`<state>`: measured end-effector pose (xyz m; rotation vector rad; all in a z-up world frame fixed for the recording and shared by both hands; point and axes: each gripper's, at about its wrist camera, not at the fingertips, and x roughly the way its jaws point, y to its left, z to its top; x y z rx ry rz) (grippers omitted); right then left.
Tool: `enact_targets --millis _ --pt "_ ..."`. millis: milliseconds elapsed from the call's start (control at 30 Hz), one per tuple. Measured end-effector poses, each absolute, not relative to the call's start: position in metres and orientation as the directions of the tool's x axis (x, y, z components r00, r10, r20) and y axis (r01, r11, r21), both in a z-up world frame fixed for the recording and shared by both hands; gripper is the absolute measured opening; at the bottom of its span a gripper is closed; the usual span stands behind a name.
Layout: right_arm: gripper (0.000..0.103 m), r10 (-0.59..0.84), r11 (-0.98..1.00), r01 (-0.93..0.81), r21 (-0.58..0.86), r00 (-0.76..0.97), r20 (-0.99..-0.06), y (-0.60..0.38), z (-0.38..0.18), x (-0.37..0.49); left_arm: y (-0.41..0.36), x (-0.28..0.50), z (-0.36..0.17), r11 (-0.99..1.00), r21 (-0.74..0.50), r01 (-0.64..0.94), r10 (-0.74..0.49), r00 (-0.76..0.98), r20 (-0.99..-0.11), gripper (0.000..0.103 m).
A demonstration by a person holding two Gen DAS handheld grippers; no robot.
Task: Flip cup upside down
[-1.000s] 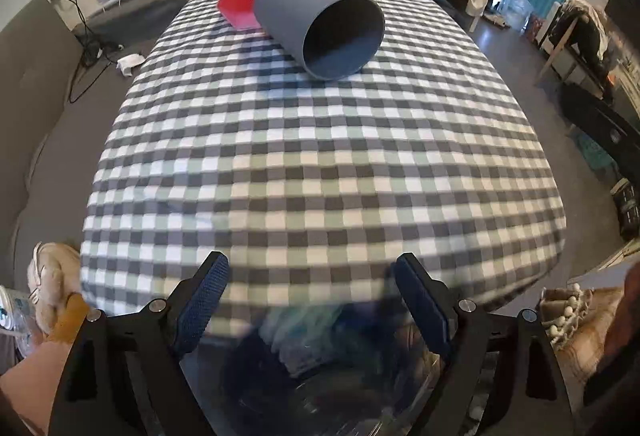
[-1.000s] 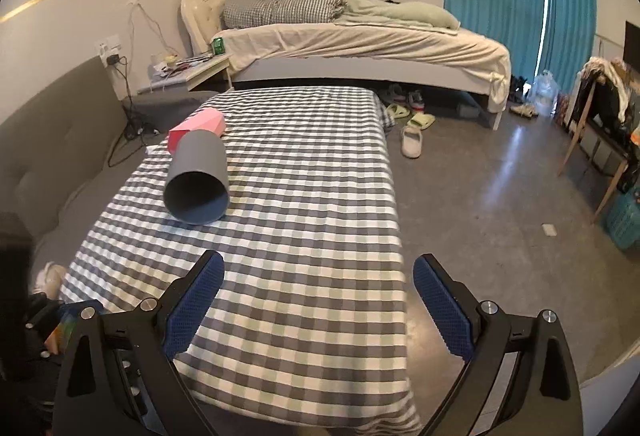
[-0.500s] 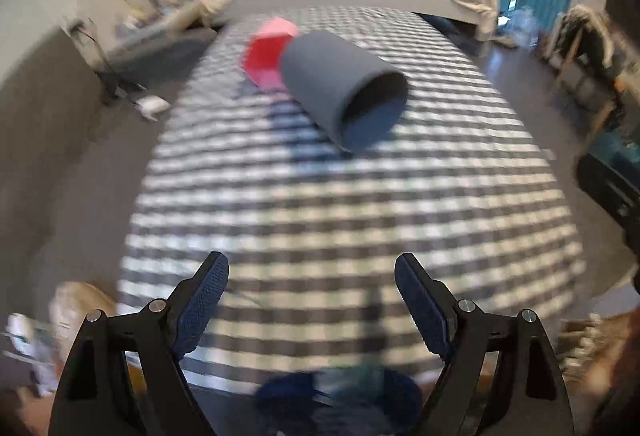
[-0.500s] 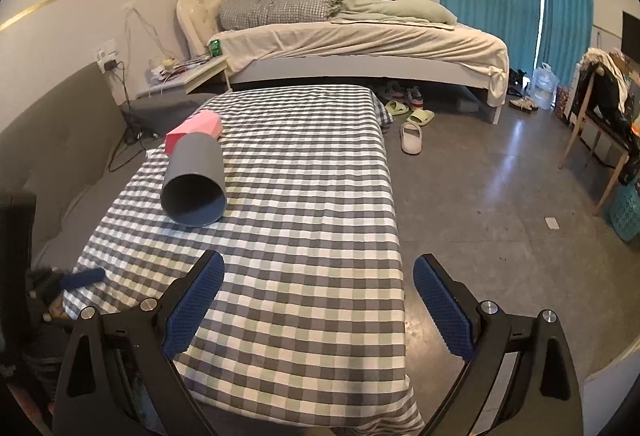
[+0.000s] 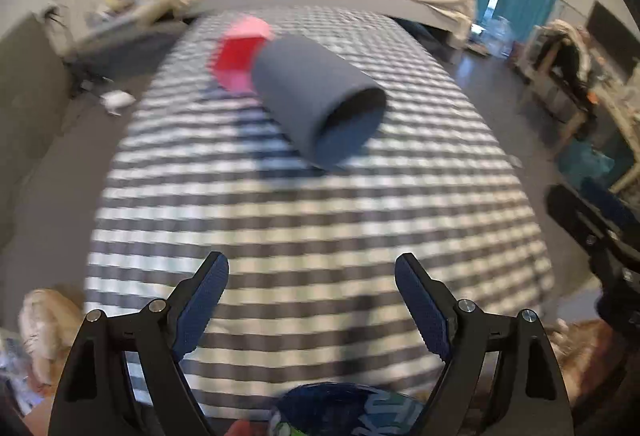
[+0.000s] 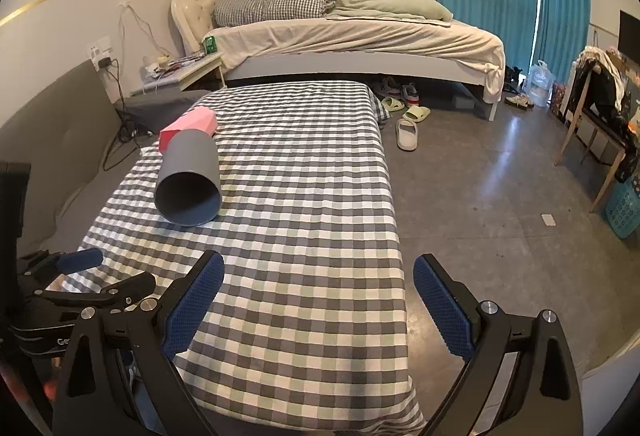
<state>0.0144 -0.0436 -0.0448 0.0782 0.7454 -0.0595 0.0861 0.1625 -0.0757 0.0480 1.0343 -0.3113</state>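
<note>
A grey cup (image 5: 316,99) (image 6: 188,179) lies on its side on the checked tablecloth (image 5: 312,220) (image 6: 304,195), its open mouth turned toward me. My left gripper (image 5: 312,268) is open and empty over the near end of the table, well short of the cup; that view is blurred. My right gripper (image 6: 318,272) is also open and empty, above the table's near right part, with the cup ahead and to its left. In the right wrist view the left gripper (image 6: 80,276) shows at the lower left edge.
A red-pink box (image 5: 240,51) (image 6: 188,127) sits right behind the cup. A bed (image 6: 352,39), a bedside shelf (image 6: 184,71), slippers (image 6: 408,131) and a chair (image 6: 592,107) with clothes stand beyond. Grey floor (image 6: 500,195) lies to the table's right.
My left gripper has risen and advanced over the table's near edge, bringing the cup closer in view. The right gripper has barely shifted. The cup has stayed in place.
</note>
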Motion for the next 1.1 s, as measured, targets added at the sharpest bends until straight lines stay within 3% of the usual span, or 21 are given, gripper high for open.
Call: enact_targets --millis 267,367,500,567,633,1100 --pt "0.096 -0.030 0.991 0.113 0.076 0.723 -0.690 -0.052 -0.049 0.020 0.150 0.095 -0.082 0.928 -0.219 0.302 -0.332 0.397 -0.856 0.088" --pt "0.096 0.001 0.982 0.133 0.136 0.711 -0.703 -0.053 -0.059 0.022 0.143 0.096 -0.093 0.947 -0.130 0.294 -0.255 0.443 -0.859 0.090" --pt "0.097 0.039 0.887 0.317 0.336 0.673 -0.739 -0.046 -0.104 0.019 0.122 0.089 -0.098 0.947 -0.011 0.320 -0.172 0.479 -0.861 0.091" --pt "0.097 -0.008 0.916 0.282 0.285 0.724 -0.690 -0.031 -0.097 0.015 0.124 0.086 -0.096 0.941 -0.021 0.338 -0.188 0.470 -0.863 0.091" --pt "0.097 0.074 0.921 0.215 0.324 0.721 -0.689 -0.032 -0.087 0.025 0.129 0.084 -0.092 0.946 -0.030 0.323 -0.194 0.487 -0.852 0.091" --pt "0.097 -0.101 0.938 0.264 0.224 0.828 -0.552 -0.060 -0.023 -0.004 0.176 0.057 -0.032 0.985 0.002 0.174 -0.129 0.742 -0.658 0.091"
